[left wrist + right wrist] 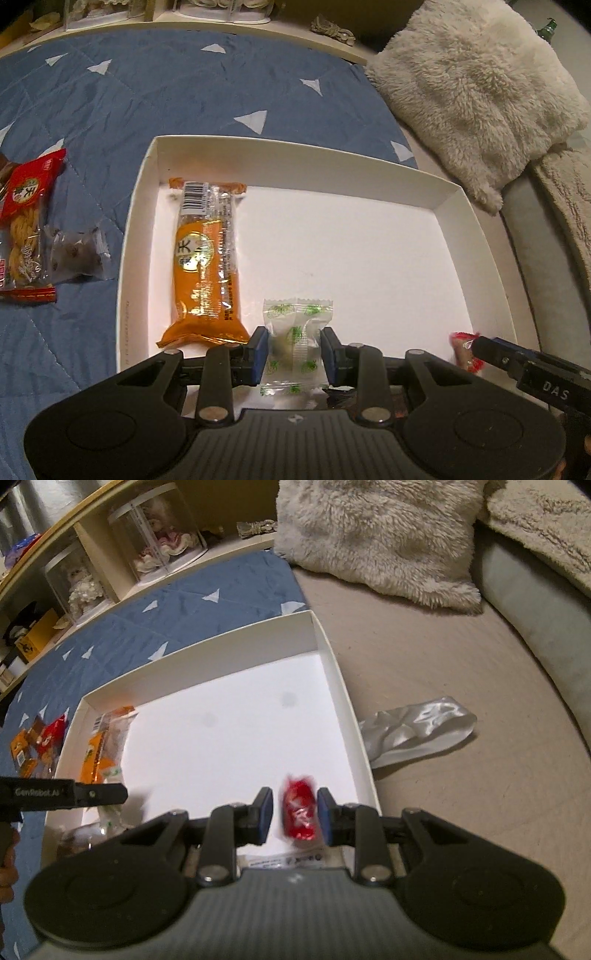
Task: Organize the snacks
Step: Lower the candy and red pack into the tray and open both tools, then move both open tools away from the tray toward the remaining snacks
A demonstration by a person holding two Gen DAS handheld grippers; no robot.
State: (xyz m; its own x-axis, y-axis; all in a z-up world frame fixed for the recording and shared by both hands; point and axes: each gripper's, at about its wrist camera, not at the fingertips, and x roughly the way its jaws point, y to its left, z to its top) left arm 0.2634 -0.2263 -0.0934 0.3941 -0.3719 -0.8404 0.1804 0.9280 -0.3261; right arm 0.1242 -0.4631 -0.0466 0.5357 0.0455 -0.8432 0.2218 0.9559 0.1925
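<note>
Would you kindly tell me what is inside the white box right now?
Inside the white box lie an orange snack bar, a clear green-printed candy and a red candy. The gripper bodies hide its near edge.

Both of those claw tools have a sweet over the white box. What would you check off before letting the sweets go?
1. Clear green-printed candy packet is between the left gripper fingers: ok.
2. That packet is over the shallow white cardboard box, beside the long orange snack bar: ok.
3. Red foil-wrapped candy sits between the right gripper fingers: ok, though blurred.
4. Red candy is inside the box's right wall: ok.
5. Bare box floor beneath both: ok.
6. Whether either sweet already touches the floor: cannot tell.
</note>
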